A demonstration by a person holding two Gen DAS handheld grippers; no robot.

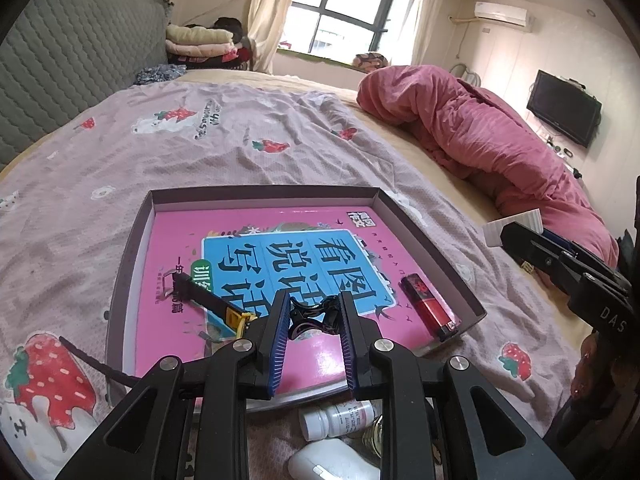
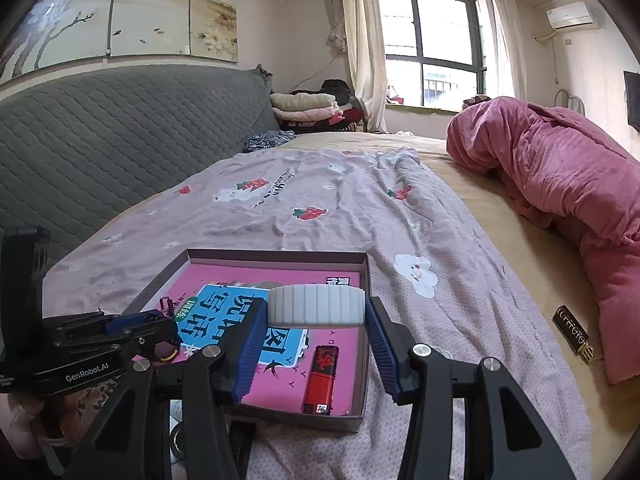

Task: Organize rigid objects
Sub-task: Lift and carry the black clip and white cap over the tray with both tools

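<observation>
**Both grippers loaded over the box, drop-off pending**

Left gripper (image 1: 313, 322): jaws drawn close, clenched on a small black claw hair clip (image 1: 310, 316) held between the blue pads (image 1: 280, 336). The clip hangs low over the near half of the shallow box (image 1: 436, 240), above the pink book (image 1: 280, 224) that lines its floor. Whether the clip touches the book cover I cannot tell.

Right gripper (image 2: 316, 314): jaws set wide, grasping a white ribbed cylinder (image 2: 316, 306), lid-like, lying crosswise between the fingertips. It is held up above the box's near right part, clear of the contents.

Already in the box: a red lighter (image 1: 430, 306) lying flat near the right wall, and a black-and-yellow strap, possibly a watch (image 1: 208, 300), on the book's left side.

Outside the box, on the strawberry-print bedspread (image 1: 240, 128) near the person's side: a small white bottle (image 1: 338, 420), a white mouse-shaped object (image 1: 320, 460), and something glassy just beside the bottle, too hidden to name.

Step in hand, as I judge it: placing. Both items look carried to the box and ready to be set down, task roughly midway given what lies outside.

Next move calls for lowering each piece to a bare patch of the cover, the clip between strap and lighter, the cylinder short of the lighter, then easing the jaws apart. The cylinder may roll if laid on its side; standing it on a flat end looks safer.
</observation>
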